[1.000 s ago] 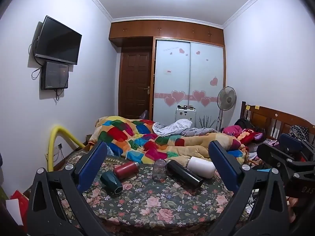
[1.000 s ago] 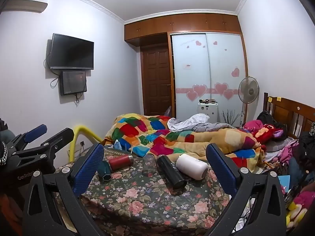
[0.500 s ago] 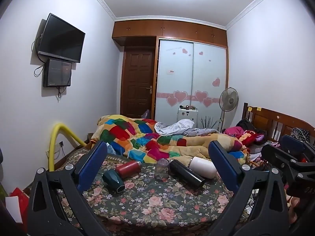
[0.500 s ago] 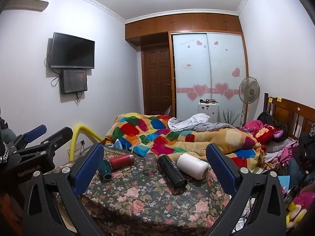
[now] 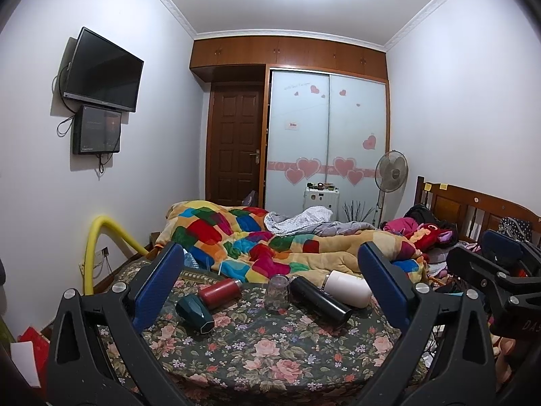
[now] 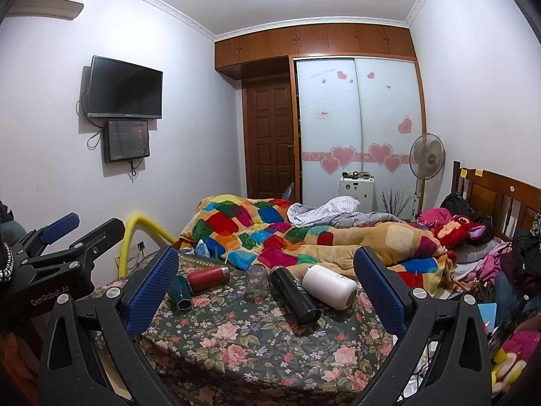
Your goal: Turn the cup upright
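Observation:
A clear glass cup point(image 5: 277, 291) stands mouth down on the floral tablecloth point(image 5: 270, 348); it also shows in the right wrist view point(image 6: 256, 281). On their sides around it lie a dark green cup point(image 5: 195, 310) point(image 6: 180, 293), a red flask point(image 5: 219, 292) point(image 6: 209, 277), a black flask point(image 5: 319, 300) point(image 6: 294, 295) and a white flask point(image 5: 346, 291) point(image 6: 328, 285). My left gripper point(image 5: 270, 291) is open and empty, well short of the cups. My right gripper point(image 6: 267, 287) is open and empty, also held back from the table.
A bed with a patchwork quilt point(image 5: 257, 240) lies right behind the table. A yellow foam tube point(image 5: 101, 247) arches at the left wall. A fan point(image 5: 390, 172) and wardrobe point(image 5: 324, 142) stand at the back. Each gripper shows in the other's view, left point(image 6: 57, 260) and right point(image 5: 500, 270).
Both grippers have tilted up and drifted slightly; the table objects sit a little lower in both views. Nothing on the table has moved.

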`<state>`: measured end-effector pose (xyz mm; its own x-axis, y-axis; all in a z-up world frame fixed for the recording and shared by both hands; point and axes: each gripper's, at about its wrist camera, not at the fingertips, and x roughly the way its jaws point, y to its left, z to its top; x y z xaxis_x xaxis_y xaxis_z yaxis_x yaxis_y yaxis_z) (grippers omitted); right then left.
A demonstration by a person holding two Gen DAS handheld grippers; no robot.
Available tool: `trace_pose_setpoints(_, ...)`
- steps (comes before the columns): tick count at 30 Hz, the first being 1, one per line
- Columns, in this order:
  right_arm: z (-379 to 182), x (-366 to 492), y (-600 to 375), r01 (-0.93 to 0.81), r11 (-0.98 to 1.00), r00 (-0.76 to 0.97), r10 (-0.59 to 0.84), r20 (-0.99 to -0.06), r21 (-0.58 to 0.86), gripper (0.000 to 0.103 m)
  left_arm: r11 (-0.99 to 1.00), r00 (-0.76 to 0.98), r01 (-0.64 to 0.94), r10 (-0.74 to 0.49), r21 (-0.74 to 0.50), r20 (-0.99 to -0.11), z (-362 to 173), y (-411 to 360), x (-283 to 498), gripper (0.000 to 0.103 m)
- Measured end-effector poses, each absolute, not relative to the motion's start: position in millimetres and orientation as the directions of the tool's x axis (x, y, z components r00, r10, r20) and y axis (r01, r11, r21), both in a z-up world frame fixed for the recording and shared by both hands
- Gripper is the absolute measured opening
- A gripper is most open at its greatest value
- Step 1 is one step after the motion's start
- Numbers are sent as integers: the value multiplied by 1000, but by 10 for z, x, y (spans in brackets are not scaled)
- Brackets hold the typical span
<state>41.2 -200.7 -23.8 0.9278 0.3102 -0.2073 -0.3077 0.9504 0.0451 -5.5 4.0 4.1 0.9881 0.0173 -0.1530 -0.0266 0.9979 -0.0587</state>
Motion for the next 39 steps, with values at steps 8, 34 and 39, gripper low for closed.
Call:
trace_pose_setpoints(8,-258,406,-2009,-307,951,928,309,-208,45,103,999,988,-25,19,-39,-155,25,-25,-43,103)
trace_pose_setpoints(34,-267,420,-2074,-300,952,929,305,-211,53,103,999,988,-22,15,-42,-154,16,-53,-36,103)
trace_pose_setpoints(39,-274,427,-2081,-302,952,927,306,-215,55,103,999,989,-19,13,-43,-150,9,-47,-34,103)
